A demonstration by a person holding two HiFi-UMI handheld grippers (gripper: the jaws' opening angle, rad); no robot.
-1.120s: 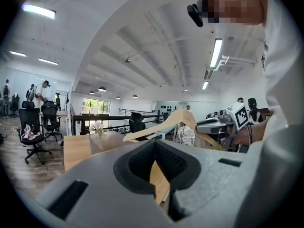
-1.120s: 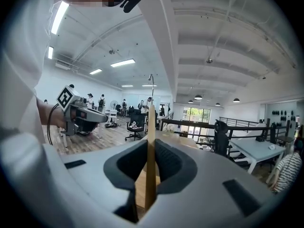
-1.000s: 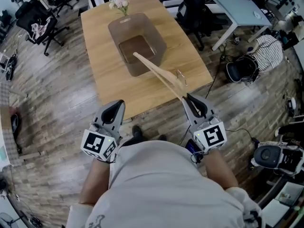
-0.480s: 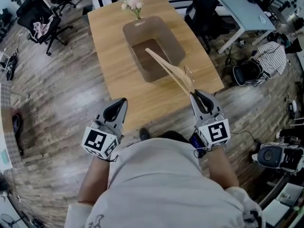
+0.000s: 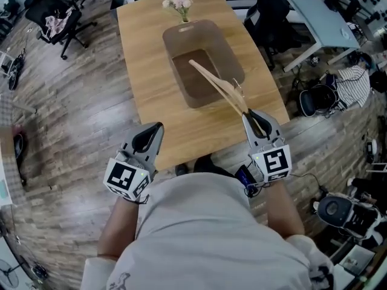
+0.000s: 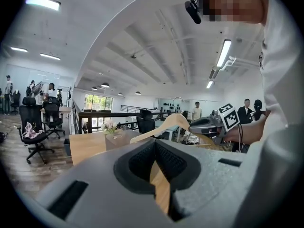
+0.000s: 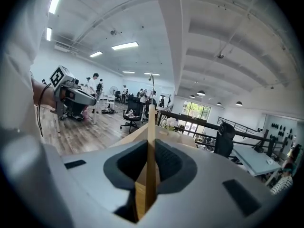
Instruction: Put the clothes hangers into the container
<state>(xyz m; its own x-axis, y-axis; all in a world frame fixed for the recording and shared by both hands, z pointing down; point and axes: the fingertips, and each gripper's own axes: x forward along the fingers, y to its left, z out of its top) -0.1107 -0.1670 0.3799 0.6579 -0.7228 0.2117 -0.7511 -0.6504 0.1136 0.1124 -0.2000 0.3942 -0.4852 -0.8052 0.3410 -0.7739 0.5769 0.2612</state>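
Observation:
A brown translucent container (image 5: 231,56) stands on the wooden table (image 5: 145,77), empty as far as I can see. My right gripper (image 5: 253,117) is shut on the near end of a pale wooden clothes hanger (image 5: 216,84). The hanger slants up and left, its far end above the container's opening. In the right gripper view the hanger (image 7: 151,137) stands edge-on between the pads. My left gripper (image 5: 155,129) hovers at the table's near edge, shut with nothing in it. The left gripper view shows the hanger (image 6: 164,124) and the right gripper (image 6: 205,125) to its right.
A small vase of pale flowers (image 5: 180,2) stands just behind the container. Office chairs (image 5: 57,22) sit at the far left, and a black chair (image 5: 272,11) and a grey desk (image 5: 323,23) at the right. Bags lie on the floor at the right.
I have stepped closer to the table. The right gripper has carried the hanger forward, so its far end reaches further over the container. The left gripper stays low and empty.

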